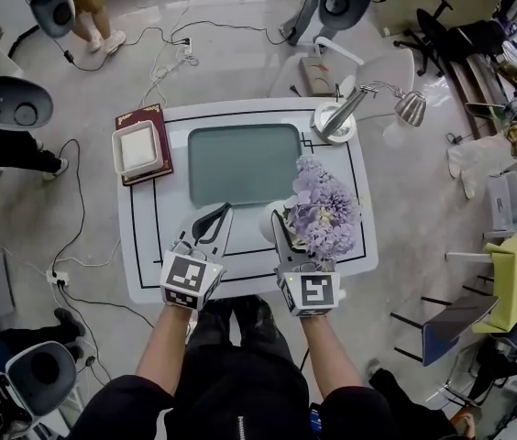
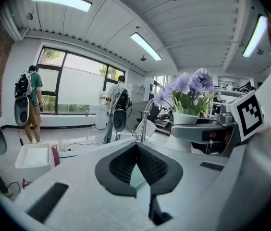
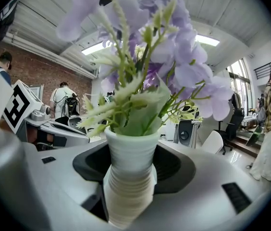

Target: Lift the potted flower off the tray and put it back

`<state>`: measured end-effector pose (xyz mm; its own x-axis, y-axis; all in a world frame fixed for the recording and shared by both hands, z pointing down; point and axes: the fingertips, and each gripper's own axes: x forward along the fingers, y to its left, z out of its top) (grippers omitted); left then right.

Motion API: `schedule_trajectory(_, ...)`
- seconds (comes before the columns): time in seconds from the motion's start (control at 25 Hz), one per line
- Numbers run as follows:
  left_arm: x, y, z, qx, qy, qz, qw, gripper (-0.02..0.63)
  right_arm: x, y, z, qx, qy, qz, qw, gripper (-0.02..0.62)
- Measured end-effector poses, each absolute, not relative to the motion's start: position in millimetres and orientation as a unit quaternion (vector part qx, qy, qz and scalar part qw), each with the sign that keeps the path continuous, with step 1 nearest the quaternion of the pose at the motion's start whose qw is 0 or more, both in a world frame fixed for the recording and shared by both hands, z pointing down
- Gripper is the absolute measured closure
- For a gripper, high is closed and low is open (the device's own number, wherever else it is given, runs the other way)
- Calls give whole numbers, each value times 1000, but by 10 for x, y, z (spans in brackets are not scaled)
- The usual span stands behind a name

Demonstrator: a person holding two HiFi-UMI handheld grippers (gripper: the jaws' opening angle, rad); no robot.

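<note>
No words, numbers or brand names can be read. The cube point(image 1: 190, 280) on my left gripper point(image 1: 221, 214) and the cube point(image 1: 310, 291) on my right gripper point(image 1: 286, 222) carry only black-and-white square marker patterns.

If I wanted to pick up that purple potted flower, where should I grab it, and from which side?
Grip the ribbed white pot around its body, below the rim, coming in level from the side. The blooms spread wide and soft over the top, so a grab from above would likely crush them. The right gripper holds it this way.
</note>
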<state>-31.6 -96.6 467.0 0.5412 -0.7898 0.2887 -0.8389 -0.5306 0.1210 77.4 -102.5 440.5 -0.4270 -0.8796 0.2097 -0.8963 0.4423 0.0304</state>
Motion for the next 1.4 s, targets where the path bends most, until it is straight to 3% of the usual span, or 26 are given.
schedule_trajectory(1.4,-1295,-1172,5326,816,-534,138,172,601,125,-2317,5088,492,-865,14,97,348)
